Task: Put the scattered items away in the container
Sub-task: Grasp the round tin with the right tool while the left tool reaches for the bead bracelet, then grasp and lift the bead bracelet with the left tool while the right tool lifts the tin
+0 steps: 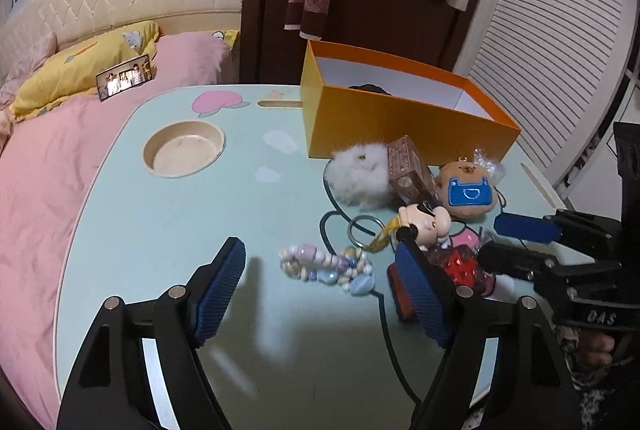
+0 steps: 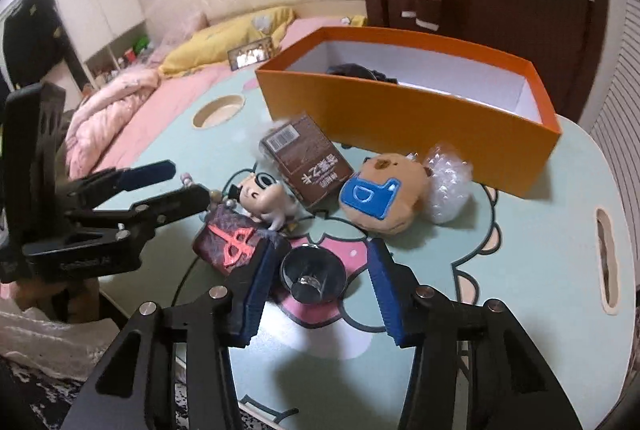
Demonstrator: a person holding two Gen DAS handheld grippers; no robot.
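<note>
The right claw [image 2: 316, 294] is spread around a small dark cup [image 2: 313, 274] on the worktop [image 2: 520, 250]; centre it before pinching. The left claw [image 1: 324, 294] hangs spread by the bead bracelet [image 1: 326, 266]. Beyond waits the orange box [image 2: 400, 117].

We carry two matching grippers, the left gripper [image 1: 324, 294] and the right gripper [image 2: 318, 290]: black angular frames with triangular cut-outs, round silver screws at the joints, and ribbed blue pads [image 1: 218, 294] lining each finger. White lettering marks one black body.
</note>
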